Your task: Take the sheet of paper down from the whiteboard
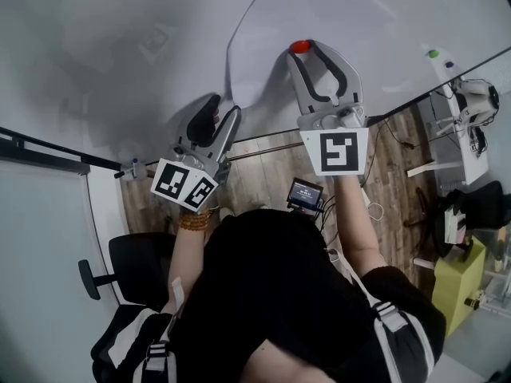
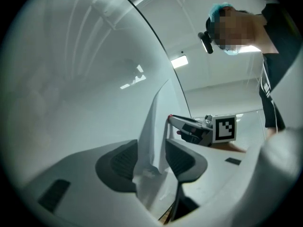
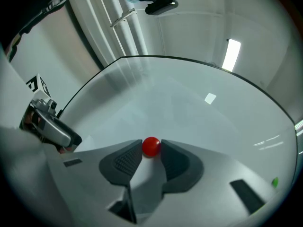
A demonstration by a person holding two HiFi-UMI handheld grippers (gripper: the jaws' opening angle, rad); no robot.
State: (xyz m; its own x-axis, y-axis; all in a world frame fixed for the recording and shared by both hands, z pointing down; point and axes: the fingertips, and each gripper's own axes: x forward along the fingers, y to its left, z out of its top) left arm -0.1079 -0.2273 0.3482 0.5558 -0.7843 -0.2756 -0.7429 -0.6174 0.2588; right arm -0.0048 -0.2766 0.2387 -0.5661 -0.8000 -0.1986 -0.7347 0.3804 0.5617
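Presently the left claw [image 2: 151, 149] stands wide open, not pinching the sheet of paper [image 2: 152, 122], whose crumpled lower corner hangs loose in the gap between its pads. The right claw [image 3: 151, 148] is closed on the red magnet [image 3: 151, 145], a tip touching each side, against the whiteboard [image 3: 189, 108]. In the head view the right claw sits at 2 o'clock from the left, and the sheet is up on the board between them, rising toward 12 o'clock with its near edge bowed outward.

The sheet of paper [image 1: 263, 34] runs off the head view's top edge, its lower corner lost between the jaws of the left gripper [image 1: 224, 115]. Pads of the right gripper [image 3: 151, 147] cover the sides of the red magnet [image 3: 151, 144]. A green dot [image 1: 433, 53] is too small to identify.
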